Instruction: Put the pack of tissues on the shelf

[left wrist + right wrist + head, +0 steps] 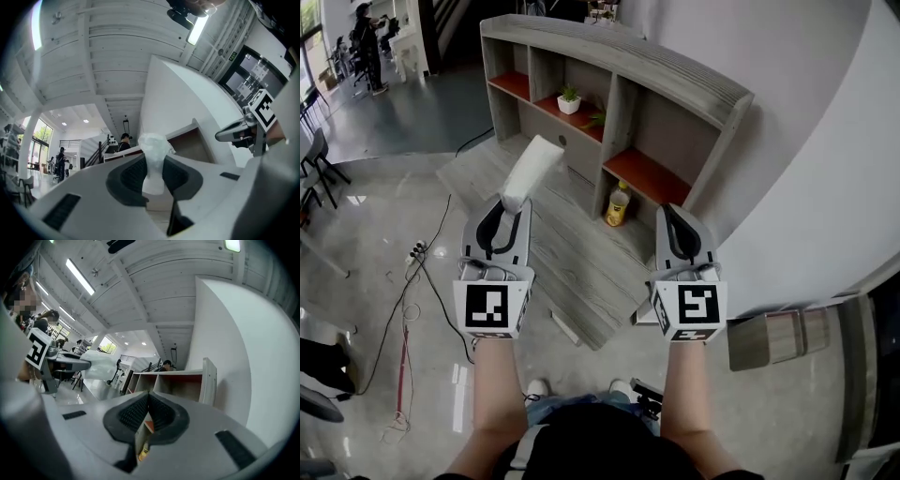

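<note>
tissue pack (pixel 532 172), likely light, soft and crushable, pinched at its lower end by left gripper (pixel 512 202), raised just short of the shelf (pixel 623 58), mid-body hold probably steadier; right gripper (pixel 675 214) closed, empty.

Daylight from far-left windows (pixel 41 136) and ceiling strip lights (pixel 80 276) glares off the glossy floor (pixel 358 199). Both gripper views bulge and darken at the edges; the left hand-held gripper (pixel 153 164) looks soft.
</note>
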Demonstrator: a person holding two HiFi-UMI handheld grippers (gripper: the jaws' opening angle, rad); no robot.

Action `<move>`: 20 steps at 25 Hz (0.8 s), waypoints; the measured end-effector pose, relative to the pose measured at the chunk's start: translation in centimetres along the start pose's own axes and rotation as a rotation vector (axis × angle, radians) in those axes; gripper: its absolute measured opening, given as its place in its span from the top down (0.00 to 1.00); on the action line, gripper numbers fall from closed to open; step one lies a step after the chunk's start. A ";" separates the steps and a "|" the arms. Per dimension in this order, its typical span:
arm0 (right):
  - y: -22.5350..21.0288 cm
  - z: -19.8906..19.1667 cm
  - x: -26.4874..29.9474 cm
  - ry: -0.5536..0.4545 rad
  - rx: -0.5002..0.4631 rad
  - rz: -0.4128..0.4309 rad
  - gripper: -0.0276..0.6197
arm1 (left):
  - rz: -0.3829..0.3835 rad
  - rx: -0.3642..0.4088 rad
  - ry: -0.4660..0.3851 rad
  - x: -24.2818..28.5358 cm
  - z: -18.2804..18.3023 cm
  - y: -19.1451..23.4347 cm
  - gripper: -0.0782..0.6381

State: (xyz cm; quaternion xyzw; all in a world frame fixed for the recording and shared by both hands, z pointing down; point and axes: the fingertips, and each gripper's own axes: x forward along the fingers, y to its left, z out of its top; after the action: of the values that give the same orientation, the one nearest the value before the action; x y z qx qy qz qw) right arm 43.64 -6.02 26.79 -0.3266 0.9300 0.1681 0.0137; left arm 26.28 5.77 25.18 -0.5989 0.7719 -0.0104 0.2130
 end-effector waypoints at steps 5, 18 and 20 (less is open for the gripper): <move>3.7 1.6 0.4 -0.009 0.006 -0.005 0.93 | 0.027 -0.004 0.011 -1.9 -0.5 3.2 0.77; 15.8 3.9 3.8 -0.015 -0.003 0.039 0.93 | 0.023 -0.035 0.025 -6.0 -3.4 13.0 0.77; 17.2 4.1 4.4 -0.014 -0.002 0.042 0.93 | 0.022 -0.045 0.041 -6.7 -3.7 14.2 0.77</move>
State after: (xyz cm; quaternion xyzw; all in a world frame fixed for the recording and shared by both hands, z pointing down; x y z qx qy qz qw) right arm 29.31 5.22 27.53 -0.3057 0.9364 0.1715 0.0163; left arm 13.19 15.10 26.78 -0.5948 0.7826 -0.0031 0.1837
